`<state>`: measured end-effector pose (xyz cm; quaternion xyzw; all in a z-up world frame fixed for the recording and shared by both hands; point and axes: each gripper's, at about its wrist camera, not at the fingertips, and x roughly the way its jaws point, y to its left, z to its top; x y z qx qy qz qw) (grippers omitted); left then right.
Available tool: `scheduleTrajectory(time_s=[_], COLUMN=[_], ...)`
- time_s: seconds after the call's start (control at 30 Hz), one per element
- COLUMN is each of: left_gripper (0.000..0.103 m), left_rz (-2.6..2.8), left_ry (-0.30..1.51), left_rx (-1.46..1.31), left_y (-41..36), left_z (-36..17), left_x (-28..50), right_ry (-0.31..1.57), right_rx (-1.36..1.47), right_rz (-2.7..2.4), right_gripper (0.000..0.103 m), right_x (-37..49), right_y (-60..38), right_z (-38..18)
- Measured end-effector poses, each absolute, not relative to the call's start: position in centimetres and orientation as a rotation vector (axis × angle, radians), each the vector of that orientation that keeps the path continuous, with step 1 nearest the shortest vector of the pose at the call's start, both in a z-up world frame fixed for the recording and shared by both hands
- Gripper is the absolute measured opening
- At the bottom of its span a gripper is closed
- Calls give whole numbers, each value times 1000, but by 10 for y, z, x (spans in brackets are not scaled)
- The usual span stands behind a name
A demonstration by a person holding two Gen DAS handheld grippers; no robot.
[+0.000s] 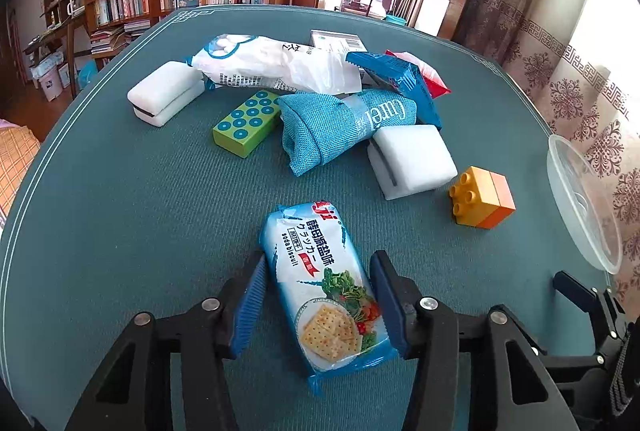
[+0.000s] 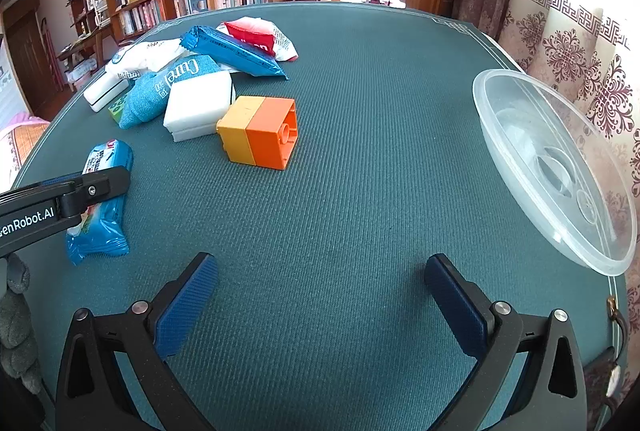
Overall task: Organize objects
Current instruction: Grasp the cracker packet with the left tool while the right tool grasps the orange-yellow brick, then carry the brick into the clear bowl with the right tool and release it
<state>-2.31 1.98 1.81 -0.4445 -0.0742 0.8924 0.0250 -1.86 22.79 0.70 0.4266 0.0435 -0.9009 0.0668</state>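
Lying lengthwise between the two pads of the left claw (image 1: 318,305), the cracker packet (image 1: 320,287) rests on the teal worktop (image 1: 120,211), nearest of all the things and apart from the pile behind it. Both blue pads sit against its long sides at about the middle, so the claw looks clamped on it, though how firmly they press cannot be told. The right claw (image 2: 320,305) stands wide apart over bare worktop with nothing between its pads.

By the look of it the packet is light, with a thin glossy film wrapper that is likely slippery and crinkly. The crackers inside are brittle, so a hard squeeze could crack them or let the stack buckle. Holding across the long sides near the middle, as now, seems the best place; the flat sealed ends would fold and slide out.

Behind it lie a yellow and orange block (image 1: 482,197), two white sponges (image 1: 412,161) (image 1: 166,93), a rolled blue cloth (image 1: 340,123), a green dotted block (image 1: 246,123) and several snack bags (image 1: 272,63). A clear plastic bowl (image 2: 552,167) sits at the right edge of the worktop, empty, and is probably where the things belong.
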Motion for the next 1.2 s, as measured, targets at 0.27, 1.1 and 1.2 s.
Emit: scheduleTrajectory(time_s=[0.27, 1.1, 1.2], left_gripper=[44, 44, 44], left_rz=[2745, 2729, 2725], left_ry=[-165, -141, -126], left_rx=[-1301, -1191, -1177], left_y=[11, 16, 21], left_z=[22, 44, 48], left_x=[-12, -3, -2], right_ry=[56, -19, -34], right_rx=[1265, 1257, 1232], right_rz=[-2660, -2618, -2633], right_gripper=[88, 43, 43], right_x=[-32, -73, -63], right_y=[217, 209, 216], right_z=[23, 26, 33])
